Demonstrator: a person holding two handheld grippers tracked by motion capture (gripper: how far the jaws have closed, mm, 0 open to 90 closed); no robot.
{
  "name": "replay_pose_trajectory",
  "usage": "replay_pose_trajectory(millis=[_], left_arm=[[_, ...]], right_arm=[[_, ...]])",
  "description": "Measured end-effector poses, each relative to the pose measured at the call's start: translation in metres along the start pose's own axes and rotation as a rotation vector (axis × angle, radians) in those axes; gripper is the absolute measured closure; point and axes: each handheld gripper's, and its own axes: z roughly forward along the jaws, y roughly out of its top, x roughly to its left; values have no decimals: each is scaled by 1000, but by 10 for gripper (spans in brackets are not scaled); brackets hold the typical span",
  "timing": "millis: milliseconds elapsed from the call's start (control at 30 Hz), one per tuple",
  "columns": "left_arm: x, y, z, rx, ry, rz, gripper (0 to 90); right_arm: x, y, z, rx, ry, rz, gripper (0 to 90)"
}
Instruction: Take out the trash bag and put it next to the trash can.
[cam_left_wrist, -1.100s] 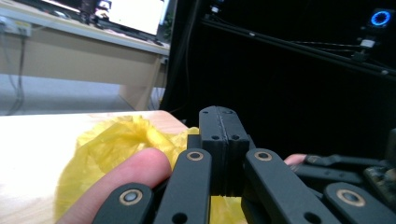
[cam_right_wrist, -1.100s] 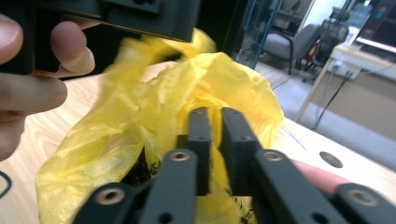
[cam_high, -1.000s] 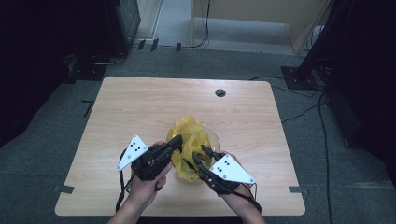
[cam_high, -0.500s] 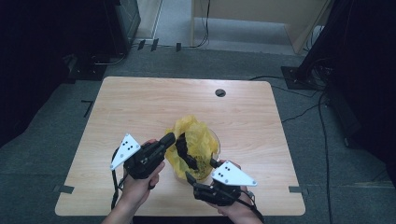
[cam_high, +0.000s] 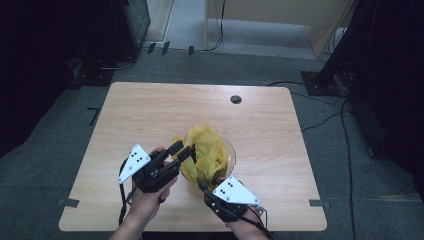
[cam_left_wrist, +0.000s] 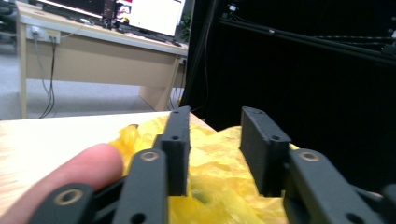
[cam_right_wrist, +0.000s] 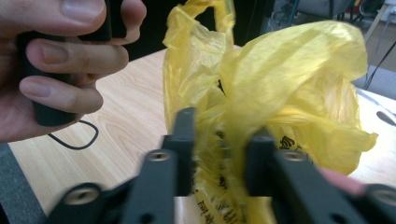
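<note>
On the wooden table (cam_high: 125, 115), near your edge, the yellow plastic bag (cam_high: 205, 150) sits bunched up in a clear bowl (cam_high: 231, 152). Your left gripper (cam_high: 181, 150) has just been opening; jaws stand apart over the bag's left side, not pinching it. Your right gripper (cam_right_wrist: 219, 154) has just been closing, with bag film between its narrowed jaws.

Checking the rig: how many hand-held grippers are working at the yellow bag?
2: the left hand-held gripper at the yellow bag's left side, the right hand-held gripper at its near edge.
</note>
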Motion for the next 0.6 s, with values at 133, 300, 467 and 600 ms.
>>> replay_pose_trajectory(millis=[133,300,467,600], left_arm=[[4,3,-4,-16,16,-12,593],[11,12,-13,-86,48,-8,462],[30,17,-21,-93,126,-27,312],[40,15,-20,-63,183,-21,271]], right_arm=[[-6,3,-5,-46,37,65,881],[-12,7,-11,-120,7,73,894],[-16,14,-22,-215,-15,69,895],[-17,21,-32,-275,-57,55,896]])
